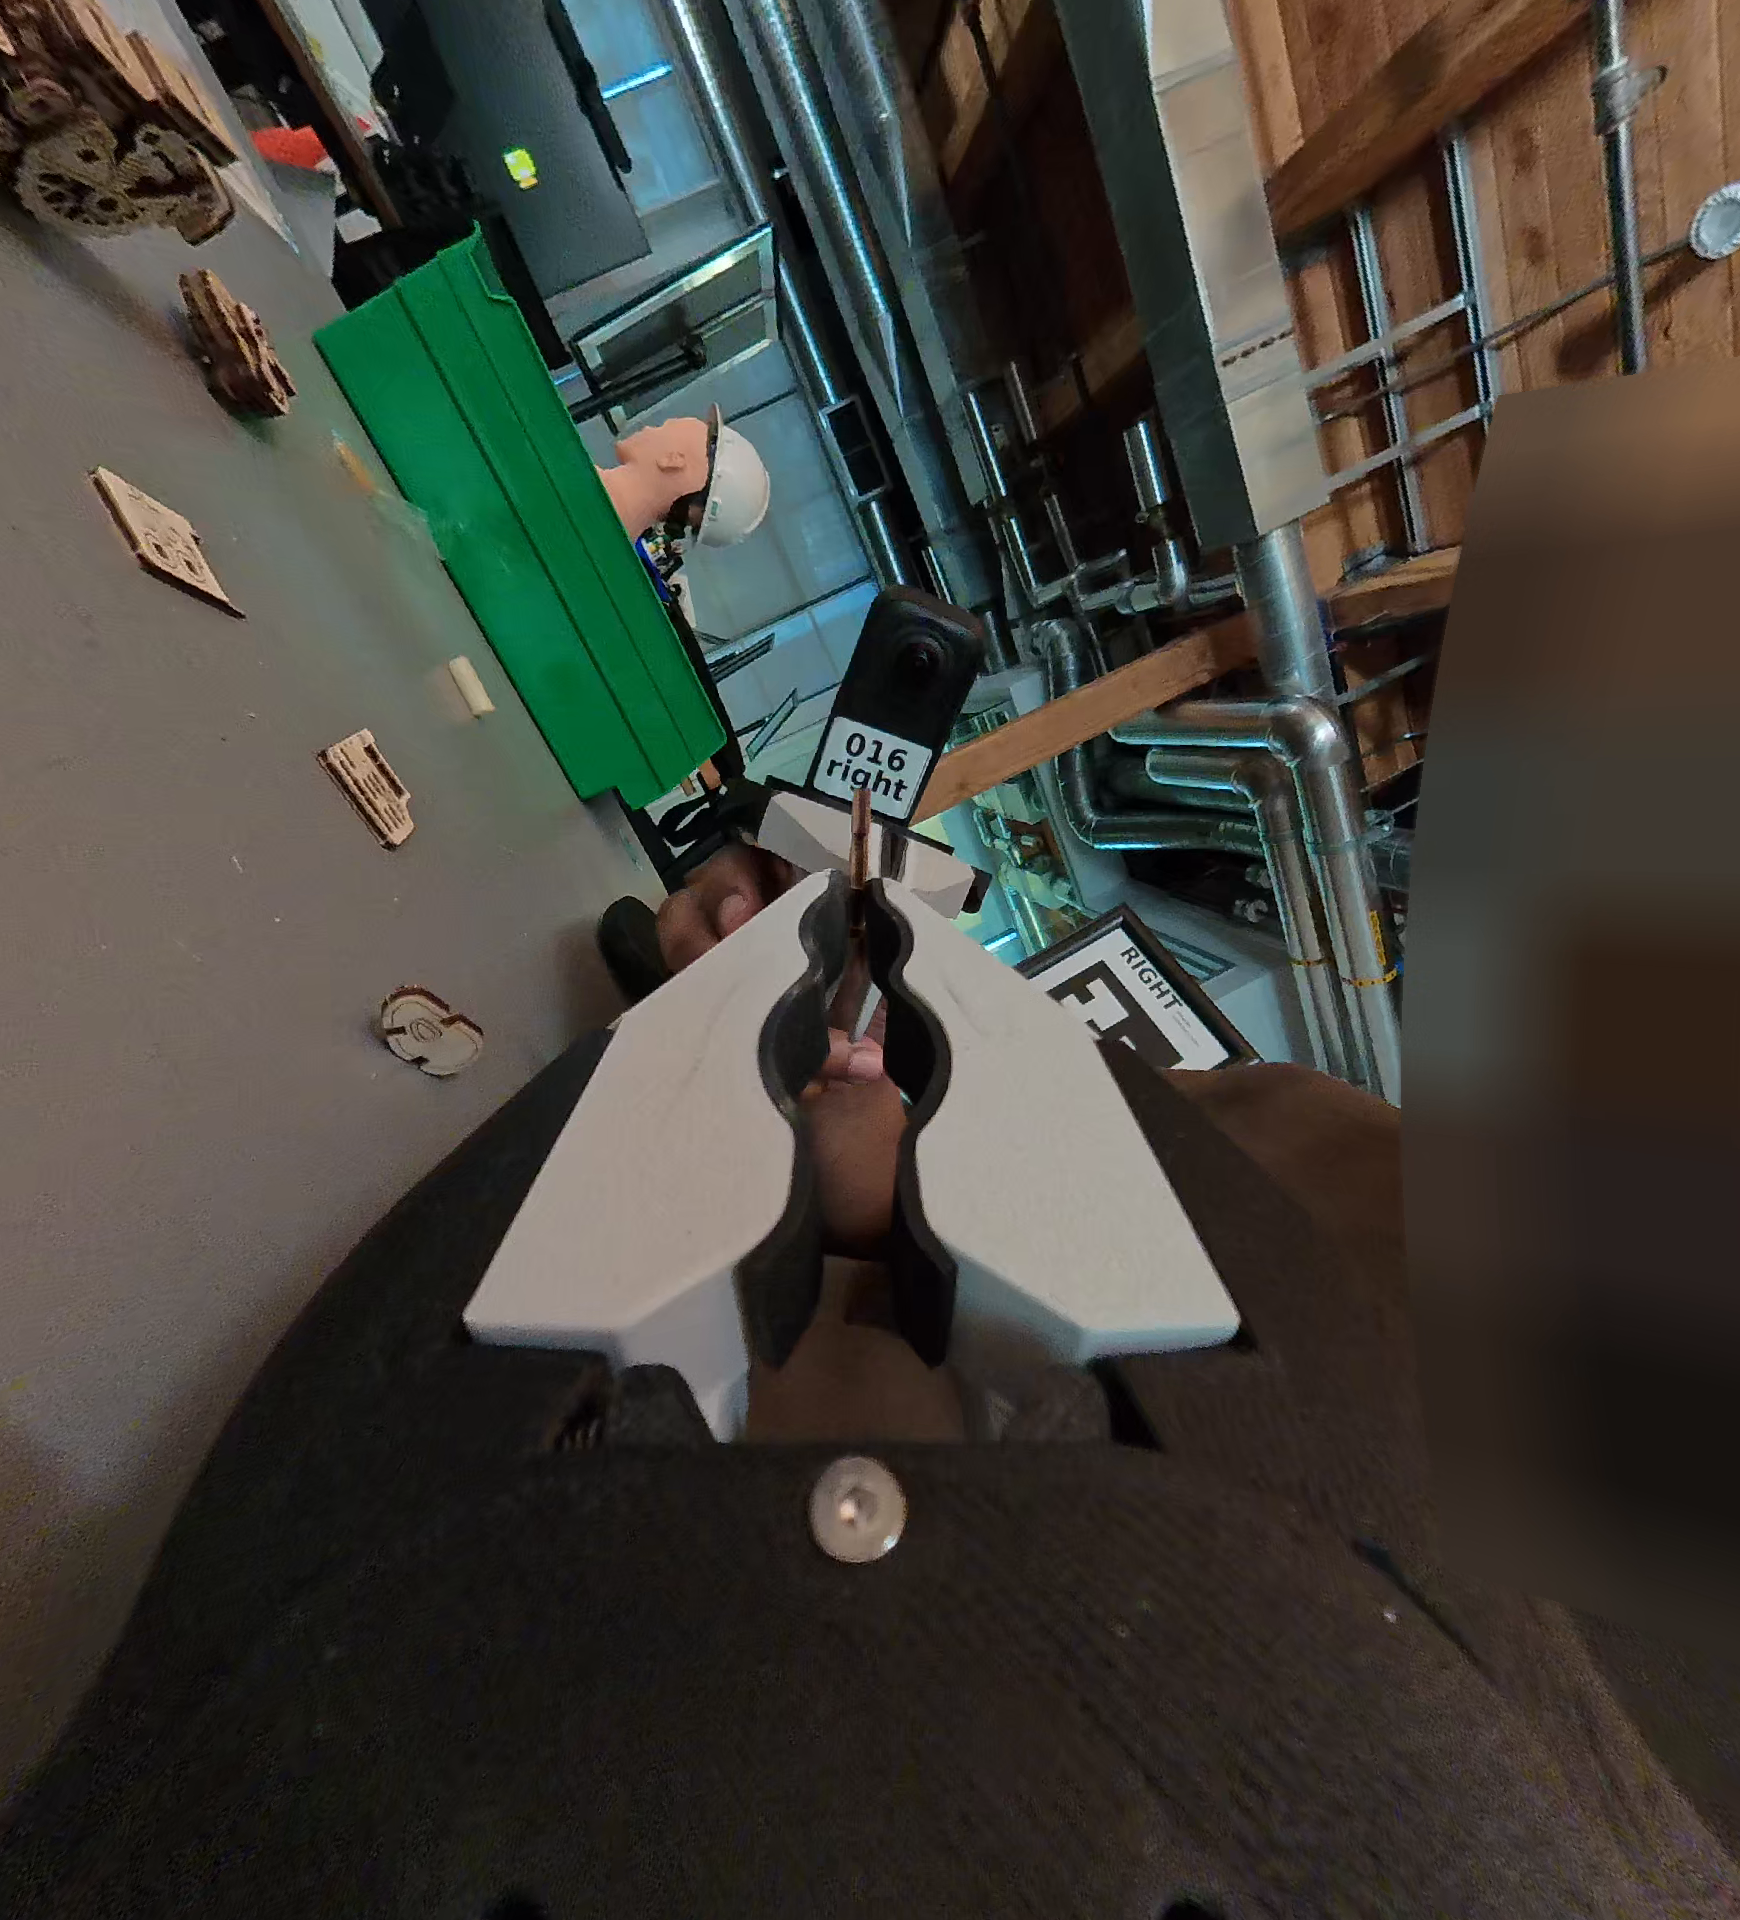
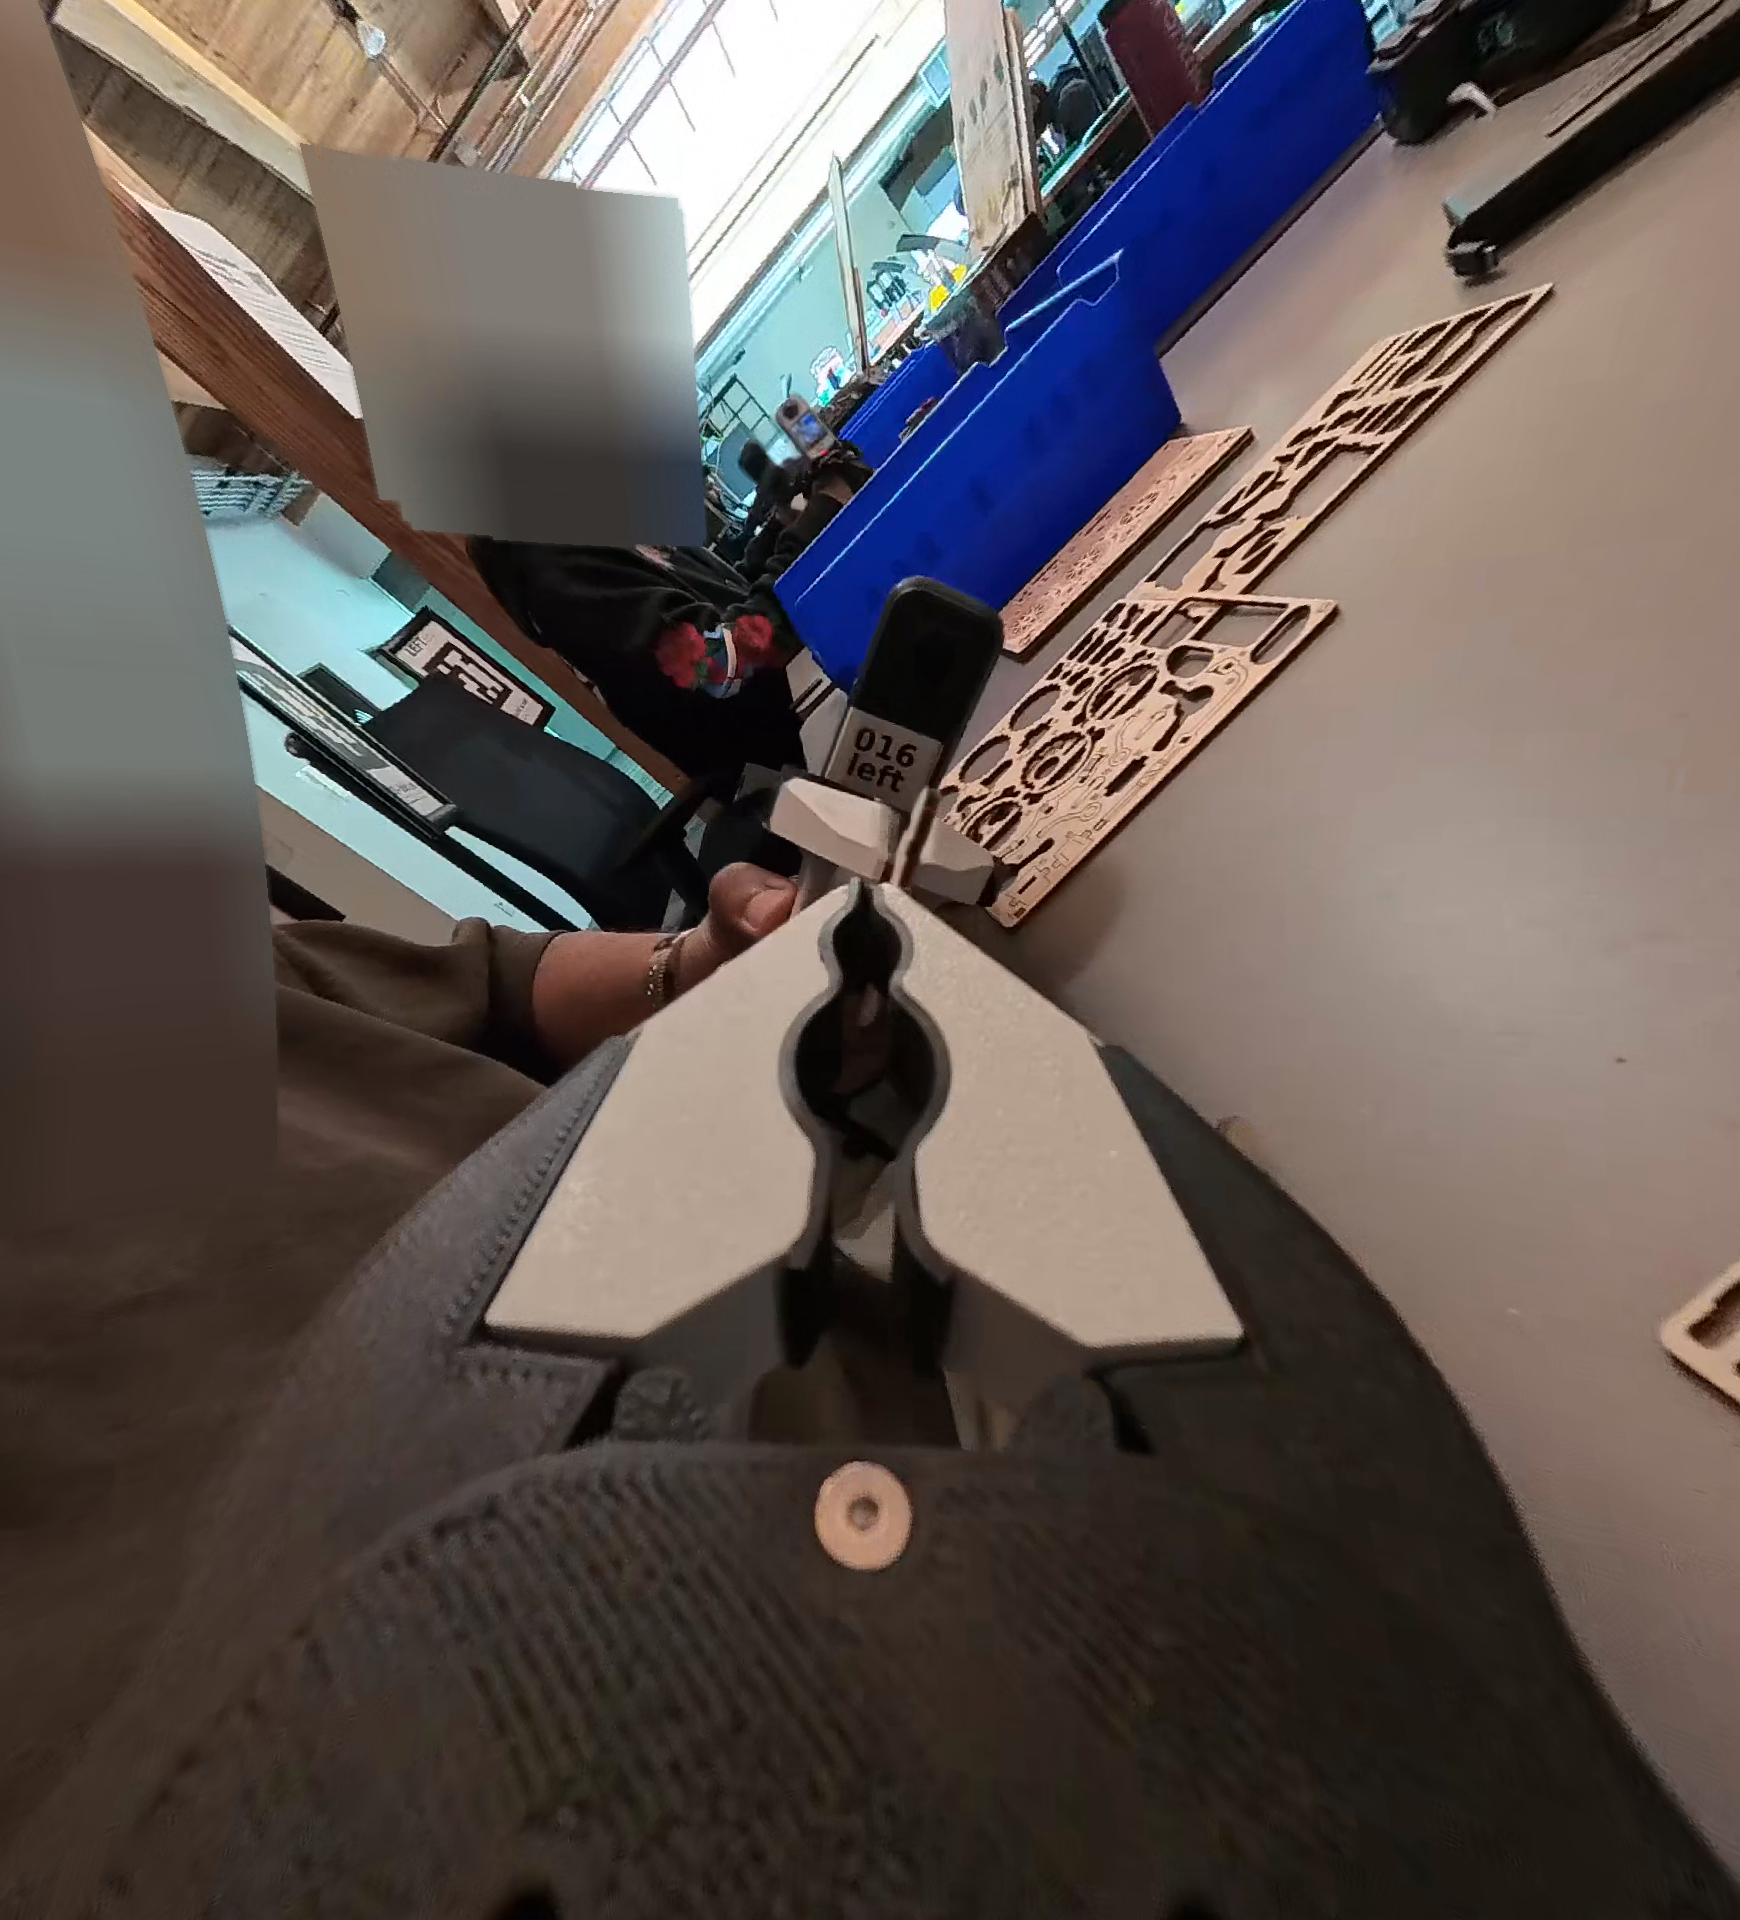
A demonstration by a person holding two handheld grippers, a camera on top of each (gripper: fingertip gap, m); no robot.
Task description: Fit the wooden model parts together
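In the left wrist view my left gripper (image 1: pixel 853 894) is shut on a thin wooden part (image 1: pixel 859 831), seen edge-on and sticking out past the tips. My right gripper (image 1: pixel 881 847) faces it tip to tip, just beyond the part. In the right wrist view my right gripper (image 2: pixel 859 896) is shut, with a brown sliver of a wooden part (image 2: pixel 858 1013) between its pads. The left gripper (image 2: pixel 902 847) sits right ahead with its thin wooden part (image 2: pixel 916 826) pointing at my tips. Both are held above the grey table (image 2: pixel 1468 831).
Loose wooden parts (image 1: pixel 165 540) (image 1: pixel 367 787) (image 1: pixel 430 1029) and a built wooden model (image 1: pixel 87 145) lie on the table by a green bin (image 1: pixel 513 520). Cut-out wooden sheets (image 2: pixel 1136 748) and a blue bin (image 2: pixel 1001 468) lie on the other side. A seated person (image 2: pixel 637 644) is beyond.
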